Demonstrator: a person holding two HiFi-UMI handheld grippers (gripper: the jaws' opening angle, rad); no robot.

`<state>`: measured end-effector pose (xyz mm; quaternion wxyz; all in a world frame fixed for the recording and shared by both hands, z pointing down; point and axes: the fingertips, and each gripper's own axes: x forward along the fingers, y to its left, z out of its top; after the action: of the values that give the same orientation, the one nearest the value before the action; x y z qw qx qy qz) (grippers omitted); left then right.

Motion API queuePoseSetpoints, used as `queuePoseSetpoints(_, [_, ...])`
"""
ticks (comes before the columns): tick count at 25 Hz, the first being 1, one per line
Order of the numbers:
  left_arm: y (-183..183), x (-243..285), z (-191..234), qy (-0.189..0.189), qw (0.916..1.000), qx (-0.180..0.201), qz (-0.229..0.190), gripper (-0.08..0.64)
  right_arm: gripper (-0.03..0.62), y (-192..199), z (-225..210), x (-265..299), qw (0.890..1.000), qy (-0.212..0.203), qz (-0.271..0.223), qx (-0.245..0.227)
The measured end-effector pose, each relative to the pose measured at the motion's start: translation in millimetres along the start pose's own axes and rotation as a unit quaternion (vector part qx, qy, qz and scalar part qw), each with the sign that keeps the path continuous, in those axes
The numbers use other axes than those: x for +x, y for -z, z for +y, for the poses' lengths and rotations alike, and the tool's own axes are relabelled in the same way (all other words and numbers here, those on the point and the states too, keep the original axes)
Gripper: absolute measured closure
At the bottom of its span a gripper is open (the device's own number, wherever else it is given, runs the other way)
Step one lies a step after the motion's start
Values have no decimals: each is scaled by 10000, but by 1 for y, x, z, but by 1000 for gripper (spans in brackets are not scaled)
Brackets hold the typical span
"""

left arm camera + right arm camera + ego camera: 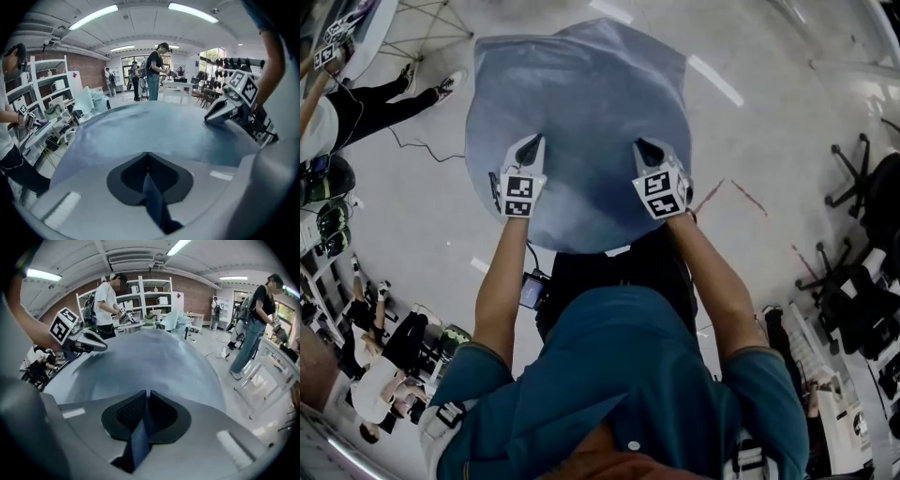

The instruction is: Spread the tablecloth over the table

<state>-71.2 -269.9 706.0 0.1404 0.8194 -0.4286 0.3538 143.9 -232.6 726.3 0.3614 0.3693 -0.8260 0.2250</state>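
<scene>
A blue-grey tablecloth [581, 112] billows out in front of me, spread wide and held at its near edge. My left gripper [531, 142] is shut on the cloth's near left edge, and a dark fold of tablecloth [157, 206] is pinched between its pads. My right gripper [645, 146] is shut on the near right edge, with a fold of tablecloth [139, 441] caught between its pads. In the left gripper view the cloth [154, 126] swells ahead and the right gripper [220, 112] shows at the right. The table under the cloth is hidden.
Black office chairs [862, 244] stand at the right. A person in black trousers [366, 108] stands at the upper left by a white table [370, 37]. Other people [153, 70] and shelving [150, 298] stand around the room. A cable [417, 145] lies on the floor.
</scene>
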Motion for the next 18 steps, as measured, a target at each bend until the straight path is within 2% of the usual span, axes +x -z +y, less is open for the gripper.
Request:
queuePoseSetpoints(3, [18, 10, 3, -172, 9997, -172, 72, 559, 555, -4, -2, 8, 9995, 278, -5, 131])
queuePoseSetpoints(11, [10, 19, 22, -308, 9991, -278, 23, 560, 558, -25, -16, 22, 9994, 192, 102, 259])
queuePoseSetpoints(18, [-4, 39, 55, -347, 9987, -359, 48, 560, 563, -60, -41, 48, 9988, 337, 8, 368])
